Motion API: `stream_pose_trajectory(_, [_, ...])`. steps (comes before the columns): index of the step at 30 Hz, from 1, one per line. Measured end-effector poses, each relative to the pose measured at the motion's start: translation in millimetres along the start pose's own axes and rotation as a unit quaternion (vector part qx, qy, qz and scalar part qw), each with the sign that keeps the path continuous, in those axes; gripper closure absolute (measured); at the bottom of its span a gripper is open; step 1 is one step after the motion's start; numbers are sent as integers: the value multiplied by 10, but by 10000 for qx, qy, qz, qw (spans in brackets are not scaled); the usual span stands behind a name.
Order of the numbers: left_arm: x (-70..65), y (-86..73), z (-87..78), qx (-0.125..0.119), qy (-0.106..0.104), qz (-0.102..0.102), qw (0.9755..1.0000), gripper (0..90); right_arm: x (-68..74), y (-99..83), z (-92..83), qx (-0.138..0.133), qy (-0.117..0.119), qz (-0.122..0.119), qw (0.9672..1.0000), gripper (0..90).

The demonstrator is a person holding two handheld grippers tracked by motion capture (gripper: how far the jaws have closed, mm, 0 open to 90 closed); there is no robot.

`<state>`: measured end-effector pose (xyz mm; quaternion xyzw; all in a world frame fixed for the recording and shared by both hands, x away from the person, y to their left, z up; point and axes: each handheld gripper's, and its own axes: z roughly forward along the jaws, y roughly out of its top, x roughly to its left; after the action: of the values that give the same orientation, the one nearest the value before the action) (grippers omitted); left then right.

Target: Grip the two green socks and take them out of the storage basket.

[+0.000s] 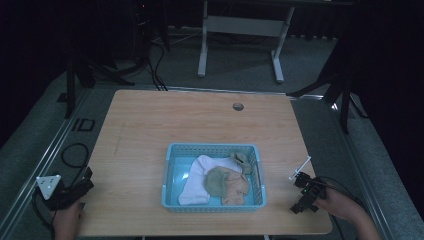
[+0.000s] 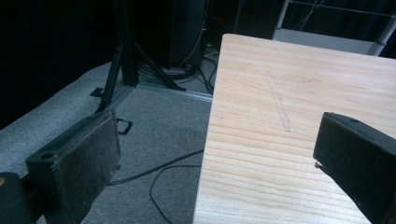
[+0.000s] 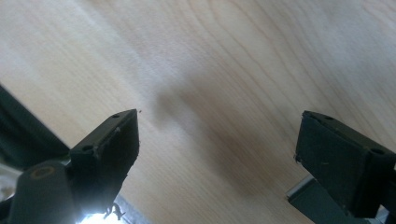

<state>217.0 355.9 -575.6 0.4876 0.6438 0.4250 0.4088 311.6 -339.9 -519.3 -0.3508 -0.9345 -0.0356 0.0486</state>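
A light blue plastic basket (image 1: 172, 150) sits on the wooden table (image 1: 200, 120), near its front middle. Inside lie a white sock (image 1: 195, 187), a green sock (image 1: 216, 182), a peach one (image 1: 237, 190) and an olive one (image 1: 242, 160). My left gripper (image 1: 82, 185) hovers at the table's front left corner, open and empty; its jaws straddle the table edge (image 2: 208, 140), one over the floor. My right gripper (image 1: 302, 192) is low over the table's front right part, open, with bare wood (image 3: 210, 93) between its jaws.
A round cable hole (image 1: 238, 106) is at the table's back. Grey carpet with cables (image 2: 159, 172) and a black tripod (image 2: 123, 60) lie left of the table. A white desk frame (image 1: 240, 35) stands behind, and another stand (image 1: 345, 95) at the right.
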Motion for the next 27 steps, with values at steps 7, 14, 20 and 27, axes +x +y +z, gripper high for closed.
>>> stream_pose_trajectory(7, [1,2,3,24,-8,-8,10000,7,89,72,-35,107,56,-727,9973,132])
stream_pose_trajectory(14, [5,3,5,29,-25,-18,10000,7,169,206,-59,227,178,-1333,9907,134])
stream_pose_trajectory(20, [9,3,4,33,-50,-23,10000,7,252,293,-80,277,243,-2132,9763,138])
stream_pose_trajectory(27, [11,4,5,41,-58,-25,10000,7,395,394,-93,444,207,-2736,9606,161])
